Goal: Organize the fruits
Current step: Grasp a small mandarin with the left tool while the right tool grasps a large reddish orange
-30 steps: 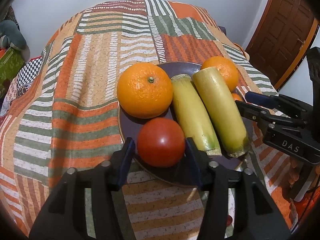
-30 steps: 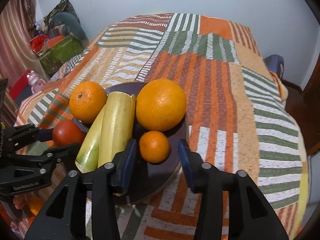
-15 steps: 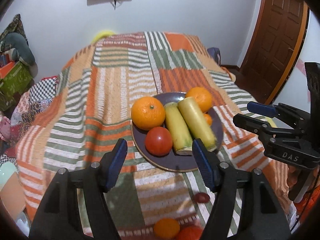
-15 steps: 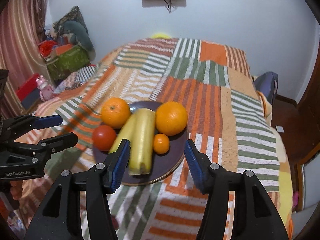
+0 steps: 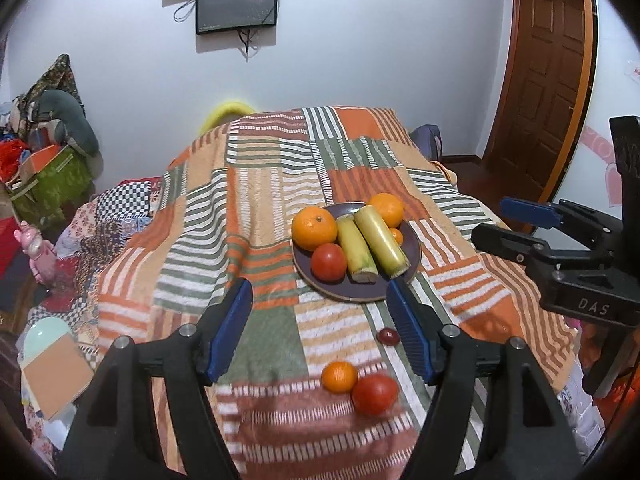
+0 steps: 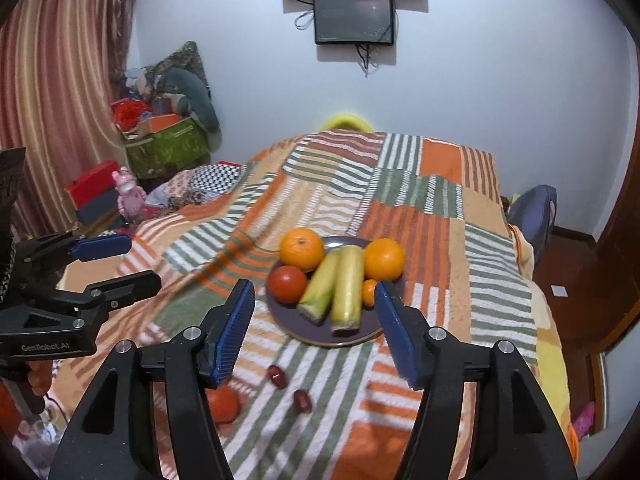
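Progress check, judged from the present lay of things: the dark plate (image 5: 412, 258) is sitting on the striped patchwork blanket (image 5: 260, 184) and is carrying most of the fruit, so the job is looking well advanced but not finished. On the plate, a large orange (image 5: 314, 228) is lying at its left rim, a red tomato (image 5: 329, 262) just in front of that, two pale yellow-green stalk-like pieces (image 5: 368, 244) side by side across the middle, a second orange (image 5: 386, 210) at the far right rim, and a small orange (image 6: 370, 292) tucked beside the stalks. Off the plate, nearer the cameras, a small orange (image 5: 339, 377) and a second tomato (image 5: 375, 394) are touching each other, and small dark red fruits (image 6: 278, 376) are lying loose between them and the plate; these are remaining to be gathered. The left gripper (image 5: 322, 330) is hanging above the near side of the plate, its jaws having just been opening, standing roughly half apart with nothing between them. The right gripper (image 6: 316, 324) is doing likewise: jaws just been opening, half apart, gripping nothing. Skins are looking smooth and intact; the right wrist view is slightly blurred.
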`<state>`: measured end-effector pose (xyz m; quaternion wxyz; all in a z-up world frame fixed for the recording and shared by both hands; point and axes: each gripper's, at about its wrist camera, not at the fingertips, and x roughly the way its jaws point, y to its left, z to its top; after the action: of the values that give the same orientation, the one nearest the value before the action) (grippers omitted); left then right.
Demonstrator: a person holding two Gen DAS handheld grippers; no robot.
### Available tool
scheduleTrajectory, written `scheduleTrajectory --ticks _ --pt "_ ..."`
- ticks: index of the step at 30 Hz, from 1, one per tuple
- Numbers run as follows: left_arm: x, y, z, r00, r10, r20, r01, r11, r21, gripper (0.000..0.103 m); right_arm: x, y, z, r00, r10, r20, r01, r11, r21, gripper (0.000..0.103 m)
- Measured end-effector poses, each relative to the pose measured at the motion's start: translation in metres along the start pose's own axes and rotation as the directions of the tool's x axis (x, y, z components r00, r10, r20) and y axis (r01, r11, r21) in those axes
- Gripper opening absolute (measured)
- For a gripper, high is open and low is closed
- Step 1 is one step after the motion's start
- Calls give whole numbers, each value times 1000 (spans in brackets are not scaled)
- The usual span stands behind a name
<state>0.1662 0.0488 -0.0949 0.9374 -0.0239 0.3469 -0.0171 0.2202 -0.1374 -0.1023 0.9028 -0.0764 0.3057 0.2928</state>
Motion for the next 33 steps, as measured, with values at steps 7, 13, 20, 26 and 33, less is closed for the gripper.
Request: scheduleTrajectory --ticks 7,13,20,26,33 --pt "-19 5 -26 1000 4 -19 -4 1000 -9 70 0 26 -19 999 30 -30 -31 999 -13 66" --pt "-16 17 -50 998 7 -69 -9 1000 -24 70 20 46 -42 993 58 -107 -61 998 -29 66" --pt "-4 34 -77 992 2 -126 -9 999 -49 70 55 65 -75 972 83 -220 -93 995 -34 66" --pt "9 39 -93 986 -9 -169 -1 998 -55 59 84 74 -93 947 108 -304 -120 993 -22 66" --pt "26 34 -101 979 -40 -202 32 998 -46 44 100 76 -105 929 119 -350 -134 991 -18 54"
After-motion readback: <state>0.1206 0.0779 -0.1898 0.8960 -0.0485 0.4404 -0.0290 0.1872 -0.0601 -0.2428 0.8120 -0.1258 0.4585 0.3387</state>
